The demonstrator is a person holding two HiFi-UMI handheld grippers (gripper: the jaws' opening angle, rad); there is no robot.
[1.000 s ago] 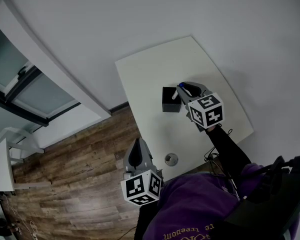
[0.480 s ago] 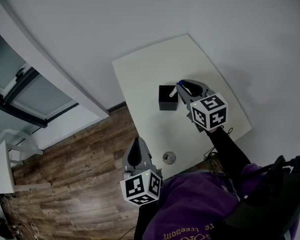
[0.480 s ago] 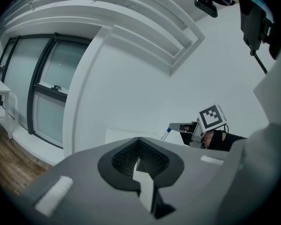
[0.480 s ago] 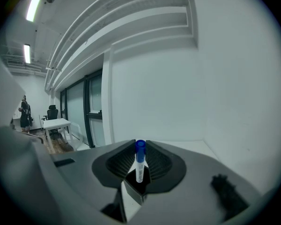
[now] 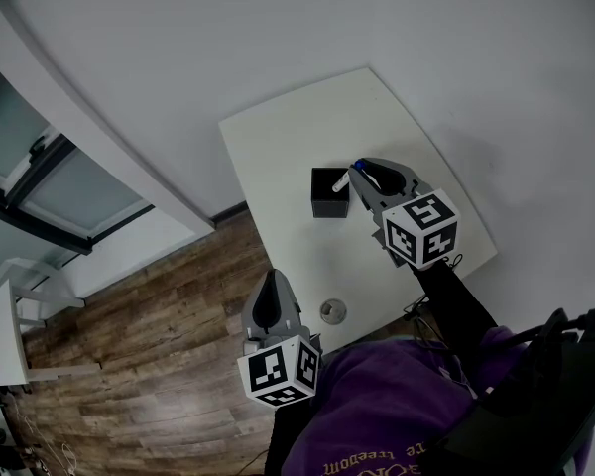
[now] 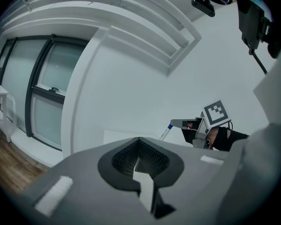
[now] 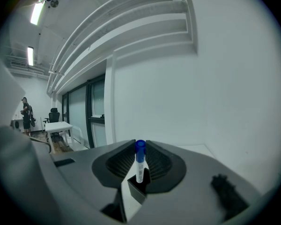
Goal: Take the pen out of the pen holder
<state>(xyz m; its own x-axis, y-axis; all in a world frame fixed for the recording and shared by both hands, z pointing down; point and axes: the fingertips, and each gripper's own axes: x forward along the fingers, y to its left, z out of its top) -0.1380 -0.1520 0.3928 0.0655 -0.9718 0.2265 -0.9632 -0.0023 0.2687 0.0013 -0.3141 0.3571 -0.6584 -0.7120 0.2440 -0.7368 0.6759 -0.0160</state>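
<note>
Now the right gripper, clamped on the blue-capped pen, has drawn slightly further right of the black pen holder, so the pen hangs clear, the holder's dark well shows nothing, and the left gripper waits near, closed and empty.

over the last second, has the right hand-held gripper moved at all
Yes. The right hand-held gripper, shut on the blue-capped white pen, has pulled away from the black square pen holder, rightward and toward the person.
</note>
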